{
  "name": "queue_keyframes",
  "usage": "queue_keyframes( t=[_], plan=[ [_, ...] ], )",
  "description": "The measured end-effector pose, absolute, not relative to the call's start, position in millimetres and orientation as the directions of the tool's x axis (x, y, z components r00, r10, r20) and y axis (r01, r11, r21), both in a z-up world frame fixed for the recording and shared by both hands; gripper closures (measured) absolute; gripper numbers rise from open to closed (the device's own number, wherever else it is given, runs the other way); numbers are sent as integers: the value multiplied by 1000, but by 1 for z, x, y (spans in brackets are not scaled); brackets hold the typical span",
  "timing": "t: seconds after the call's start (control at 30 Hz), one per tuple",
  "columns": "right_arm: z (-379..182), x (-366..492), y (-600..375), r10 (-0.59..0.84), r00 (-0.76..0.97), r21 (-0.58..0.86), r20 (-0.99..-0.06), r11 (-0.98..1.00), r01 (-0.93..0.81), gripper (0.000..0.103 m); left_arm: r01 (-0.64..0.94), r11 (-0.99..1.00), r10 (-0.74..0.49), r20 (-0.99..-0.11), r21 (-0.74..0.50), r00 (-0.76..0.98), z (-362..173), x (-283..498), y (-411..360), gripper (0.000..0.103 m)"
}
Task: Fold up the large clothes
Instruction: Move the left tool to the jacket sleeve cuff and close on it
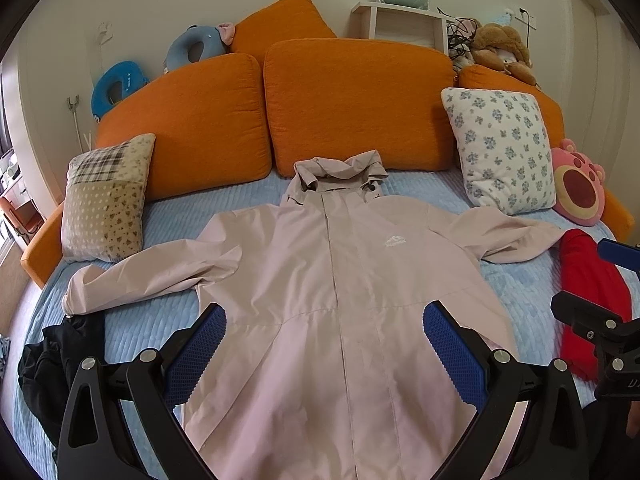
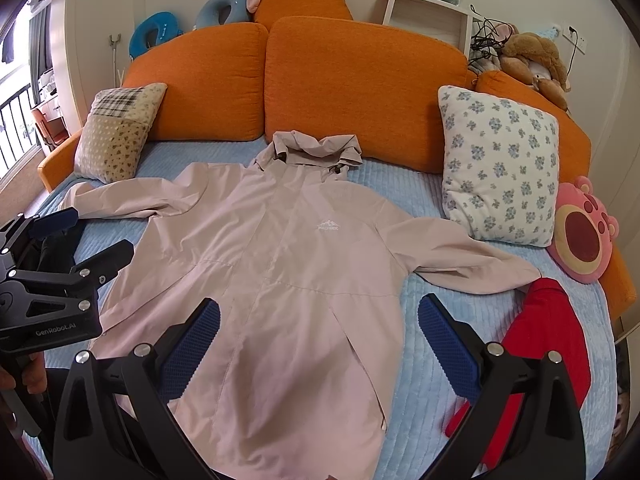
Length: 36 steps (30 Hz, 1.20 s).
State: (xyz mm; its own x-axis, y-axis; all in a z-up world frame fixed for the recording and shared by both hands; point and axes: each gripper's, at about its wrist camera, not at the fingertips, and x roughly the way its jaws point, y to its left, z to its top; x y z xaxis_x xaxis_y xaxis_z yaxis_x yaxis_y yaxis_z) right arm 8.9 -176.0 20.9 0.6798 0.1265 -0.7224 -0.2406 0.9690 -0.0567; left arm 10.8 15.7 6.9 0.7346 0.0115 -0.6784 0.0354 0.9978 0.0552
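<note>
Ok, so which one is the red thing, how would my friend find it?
Start at the big bed with the blue cover and find the pale pink jacket spread flat in the middle. Follow the jacket's sleeve on the flowery pillow's side to its end. The red cloth lies crumpled there, the only bright red thing on the bed.

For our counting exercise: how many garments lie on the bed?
3: a pink jacket spread in the middle, a black garment bunched by its left sleeve, a red garment by its right sleeve. Others may be hidden.
</note>
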Motion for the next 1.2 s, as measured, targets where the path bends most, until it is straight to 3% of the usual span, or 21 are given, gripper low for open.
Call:
queue_keyframes(
  t=[0.43, 0.83, 0.9, 0.97, 1.0, 1.1, 1.13, 1.2],
  plan=[
    [16, 32, -154, 187, 679, -4, -710, 963, -270, 5, -47, 997, 78, -639, 65, 765, 3, 14, 48, 3],
    [-14, 121, -44, 319, 685, 56, -655, 925, -377, 5, -355, 934, 237, -688, -32, 686, -52, 87, 262, 3],
    [-22, 138, -20, 339, 678, 57, -652, 914, -402, 6, -412, 910, 269, -708, -35, 653, -67, 100, 305, 8],
    [-32, 154, 2, 353, 655, 59, -668, 902, -427, 13, -460, 888, 306, -716, -24, 627, -77, 108, 337, 30],
    [-36, 160, 12, 359, 644, 62, -676, 898, -436, 14, -479, 878, 320, -721, -18, 614, -83, 113, 353, 31],
    [-58, 189, 46, 379, 608, 82, -698, 885, -457, 15, -547, 837, 375, -724, -5, 579, -99, 125, 397, 26],
    [-66, 196, 56, 382, 603, 85, -700, 883, -461, 15, -561, 827, 382, -725, -7, 573, -102, 127, 407, 18],
    [-82, 212, 73, 396, 584, 98, -708, 875, -474, 16, -596, 802, 381, -737, -38, 558, -116, 134, 437, 17]
  ],
)
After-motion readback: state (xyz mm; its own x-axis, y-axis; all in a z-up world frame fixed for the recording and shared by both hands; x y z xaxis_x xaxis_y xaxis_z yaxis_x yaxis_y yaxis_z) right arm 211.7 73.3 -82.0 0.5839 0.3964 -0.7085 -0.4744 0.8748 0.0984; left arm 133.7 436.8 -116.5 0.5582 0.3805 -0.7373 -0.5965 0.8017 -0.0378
